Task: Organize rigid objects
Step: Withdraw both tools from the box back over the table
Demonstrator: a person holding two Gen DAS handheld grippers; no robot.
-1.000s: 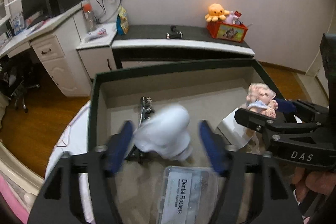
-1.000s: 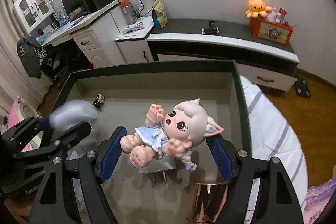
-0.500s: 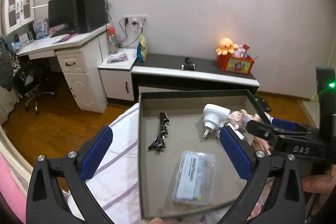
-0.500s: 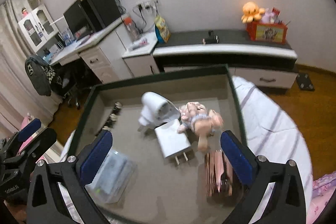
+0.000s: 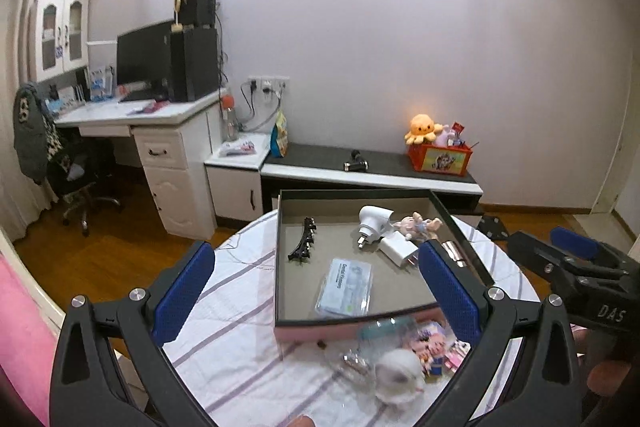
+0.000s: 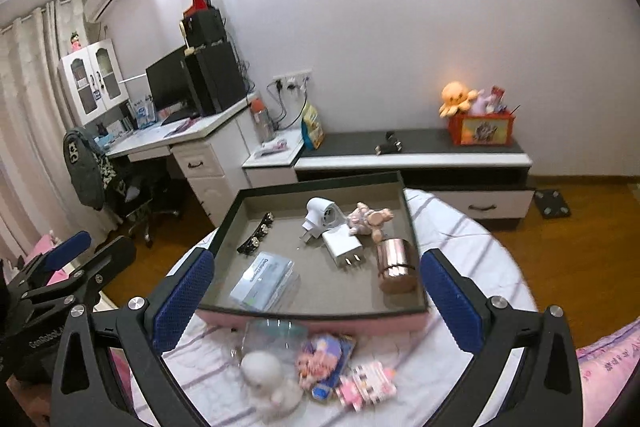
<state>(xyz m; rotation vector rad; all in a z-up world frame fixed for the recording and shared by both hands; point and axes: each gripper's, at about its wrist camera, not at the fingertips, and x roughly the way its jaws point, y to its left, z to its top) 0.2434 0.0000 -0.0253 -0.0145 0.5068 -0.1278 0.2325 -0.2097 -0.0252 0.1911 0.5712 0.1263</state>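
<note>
Bottom centre of the right view, white figurine [image 6: 269, 373] looks light, hard, maybe fragile; grab its round head. Both tools [image 5: 316, 289] [image 6: 308, 293] wide, empty.

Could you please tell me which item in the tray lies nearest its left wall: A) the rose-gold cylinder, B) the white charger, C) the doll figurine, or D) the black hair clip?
D: the black hair clip lies along the left side of the tray, while the other three sit on its right half.
</note>
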